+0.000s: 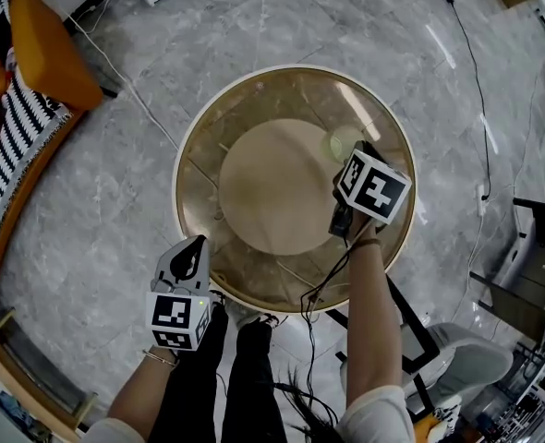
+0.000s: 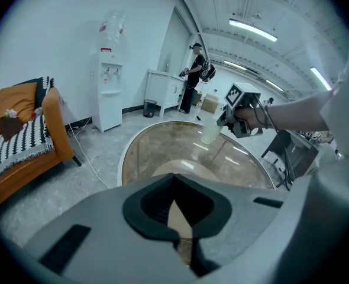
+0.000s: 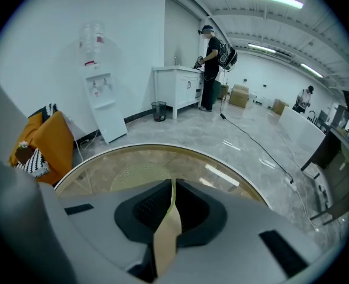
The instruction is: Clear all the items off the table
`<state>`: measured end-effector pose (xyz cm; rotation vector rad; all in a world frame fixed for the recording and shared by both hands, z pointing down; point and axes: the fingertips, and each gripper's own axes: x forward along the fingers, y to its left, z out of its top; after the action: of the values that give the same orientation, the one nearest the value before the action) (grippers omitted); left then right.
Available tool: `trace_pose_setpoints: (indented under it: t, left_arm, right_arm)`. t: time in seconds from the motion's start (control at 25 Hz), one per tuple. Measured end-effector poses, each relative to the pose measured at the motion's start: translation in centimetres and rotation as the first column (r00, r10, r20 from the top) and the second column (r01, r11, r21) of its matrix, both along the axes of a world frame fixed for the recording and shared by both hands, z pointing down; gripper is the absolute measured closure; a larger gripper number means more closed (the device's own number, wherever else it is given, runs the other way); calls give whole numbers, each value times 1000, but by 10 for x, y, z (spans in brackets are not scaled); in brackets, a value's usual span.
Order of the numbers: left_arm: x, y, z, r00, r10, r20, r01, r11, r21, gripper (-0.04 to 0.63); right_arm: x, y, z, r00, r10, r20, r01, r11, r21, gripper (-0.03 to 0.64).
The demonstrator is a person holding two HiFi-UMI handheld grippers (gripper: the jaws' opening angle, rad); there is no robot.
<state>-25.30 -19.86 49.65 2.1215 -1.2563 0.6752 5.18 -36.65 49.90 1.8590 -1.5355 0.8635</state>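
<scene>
Contact between the right gripper (image 1: 350,162) and the cup (image 1: 342,143) is shown in all three views. The cup, pale green and translucent, is found on the far right part of the round glass table (image 1: 182,169), directly ahead of this gripper's tips. In the right gripper view the jaws of the right gripper (image 3: 172,197) are seen drawn together, with only a thin pale-green edge pinched between them. This is read as the cup's wall, so the gripper is taken to be clamped on the cup. From the left gripper view the cup (image 2: 209,132) is seen roughly upright at the front of the right gripper (image 2: 220,122), over the glass near the table's far rim (image 2: 127,152). Whether its base rests on the glass cannot be judged.

The left gripper (image 1: 196,245) is held at the near left edge of the table, well apart from the cup. Its jaws (image 2: 174,182) are seen closed together at the tips, with nothing between them.

Under the glass a beige disc (image 1: 272,187) is visible. An orange armchair (image 1: 42,53) with a striped throw is seen on the floor to the left, and a water dispenser (image 2: 109,87) stands against the wall.
</scene>
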Motion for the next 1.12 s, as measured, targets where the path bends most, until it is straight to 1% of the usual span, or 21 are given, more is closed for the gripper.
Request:
trace_pose_setpoints:
  t: [0.2,0.56,0.88,1.0,1.12]
  left_arm:
    - [1,5,-1,1000,10,4,-10,1000,0,588]
    - [9,16,-4,1000,26,-4,-26,1000,15,588]
    - [29,36,-15,997,78,-15,-78,997,17,588]
    - [43,49,-12,994,110,-20,-110,994,11,588]
    - [61,62,-11,988,153,-17,-153,988,-6,588]
  right_arm:
    - [-7,13,-2,1000,-20,4,20,1000,4,578]
    - [-8,50,-14,1000,-7,20,7,1000,29,578]
    - [-15,120,-29,996,36,82,-38,999,35,578]
    - [-14,156,-34,993,57,105,-62,997,45,578]
    - [-13,196,-37,985,89,148,-97,994,44,578]
